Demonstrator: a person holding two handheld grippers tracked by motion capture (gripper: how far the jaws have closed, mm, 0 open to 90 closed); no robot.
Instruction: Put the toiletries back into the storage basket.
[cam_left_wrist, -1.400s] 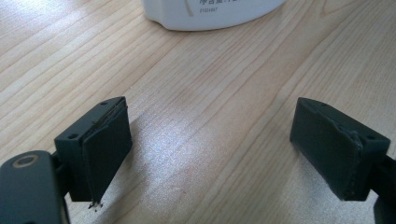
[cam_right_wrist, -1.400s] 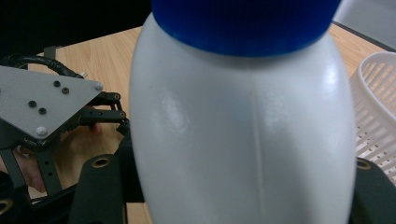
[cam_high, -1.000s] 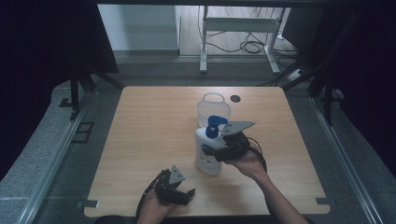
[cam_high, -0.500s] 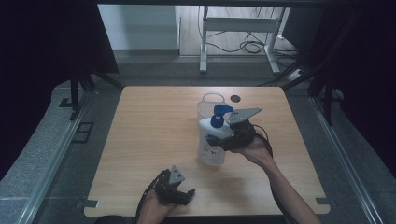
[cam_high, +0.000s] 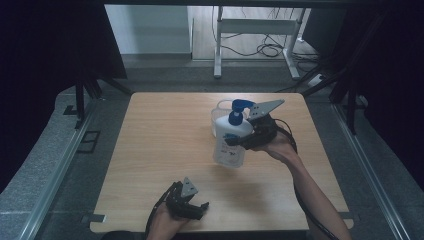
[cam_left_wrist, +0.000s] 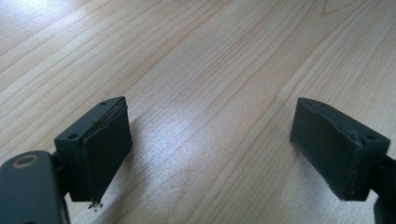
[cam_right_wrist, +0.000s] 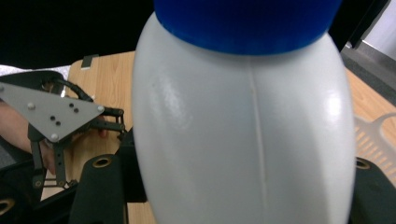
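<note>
I see bare table (cam_high: 160, 150) across left and centre frame | pump bottle (cam_high: 231, 142) and clear container (cam_high: 219, 115) block upper-right | open passage along bottom right edge

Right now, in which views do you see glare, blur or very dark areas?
High view: the surroundings are almost black and the table is evenly lit; the bottle casts a soft shadow. Left gripper view: a pale glare patch lies on the wood between the open left tongs. Right gripper view: the bottle, held in the right tongs, is very near and soft, with small highlights; the background above is black.
</note>
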